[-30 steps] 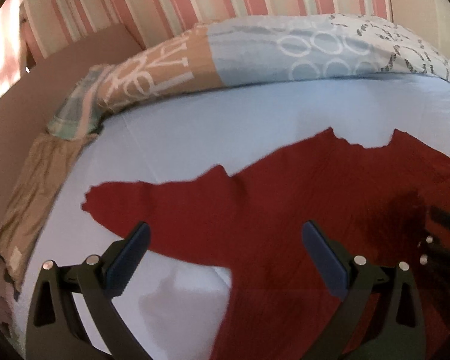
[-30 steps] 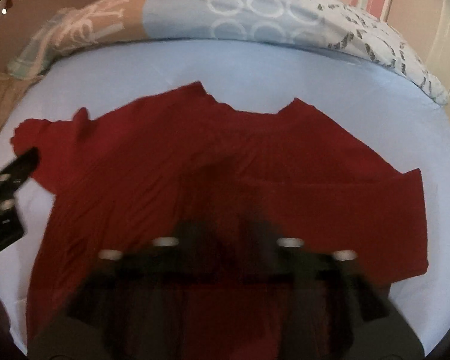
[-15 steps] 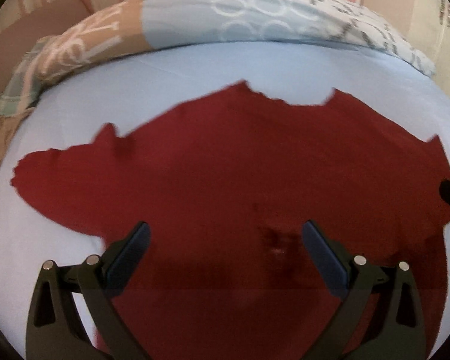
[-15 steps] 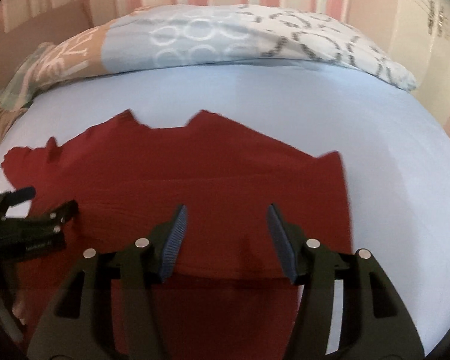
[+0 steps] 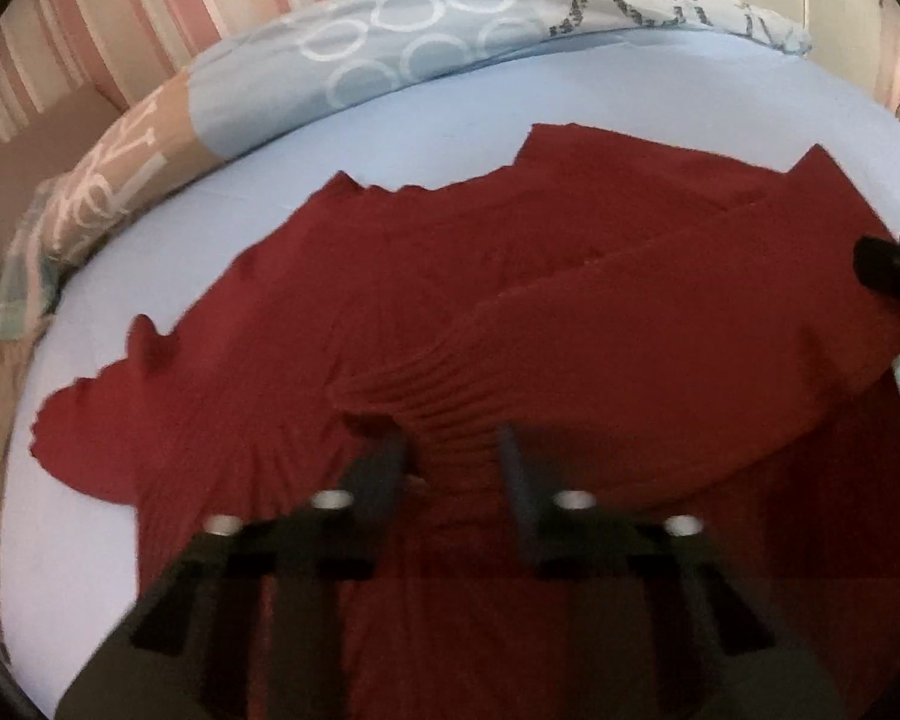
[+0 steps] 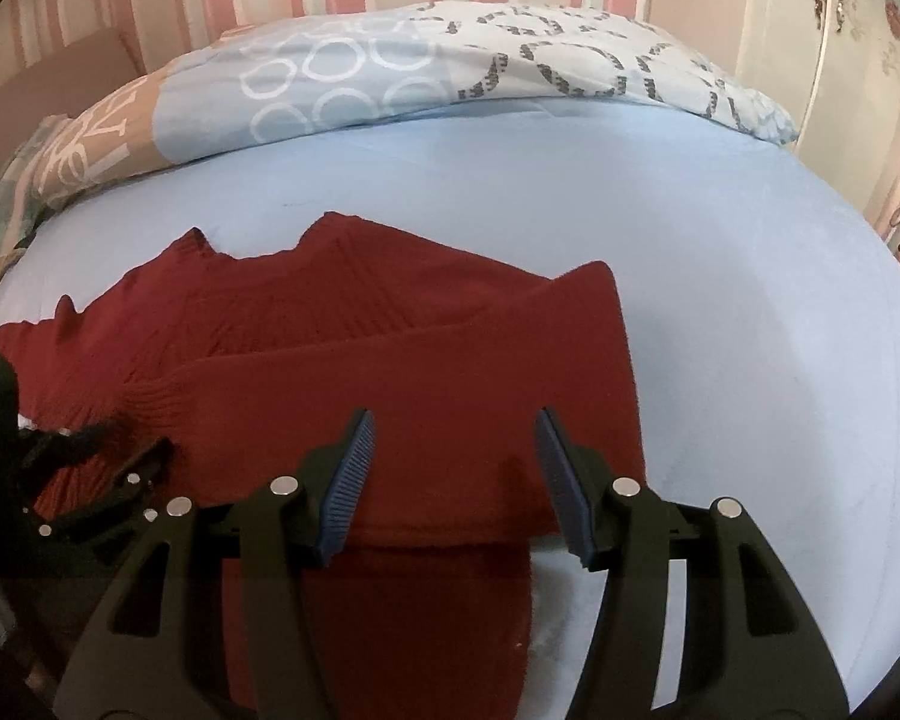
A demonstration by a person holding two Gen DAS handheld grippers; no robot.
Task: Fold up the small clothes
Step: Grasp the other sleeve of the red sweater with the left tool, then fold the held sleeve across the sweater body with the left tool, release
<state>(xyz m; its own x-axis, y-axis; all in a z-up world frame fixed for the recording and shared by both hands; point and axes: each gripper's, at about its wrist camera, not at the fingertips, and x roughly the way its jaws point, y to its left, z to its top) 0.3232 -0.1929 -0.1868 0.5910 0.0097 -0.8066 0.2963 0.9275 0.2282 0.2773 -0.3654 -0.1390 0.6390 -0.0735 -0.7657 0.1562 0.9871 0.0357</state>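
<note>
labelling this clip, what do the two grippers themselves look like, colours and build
Both match. The right gripper is matte black plastic with triangular cutouts in its linkage arms, round silver pivot pins, and two flat fingers faced with dark blue ribbed pads. The left gripper, blurred, shows the same black frame, silver pins and dark fingers. No cables, sleeves or markings are visible.

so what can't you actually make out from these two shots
- Left wrist view: the left gripper is motion-blurred, so whether its jaws pinch the dark red ribbed knit sweater is unclear.
- Right wrist view: the right gripper hides the sweater's folded edge behind it.
- Both views: the sweater's hem is cut off by the bottom edge.
</note>
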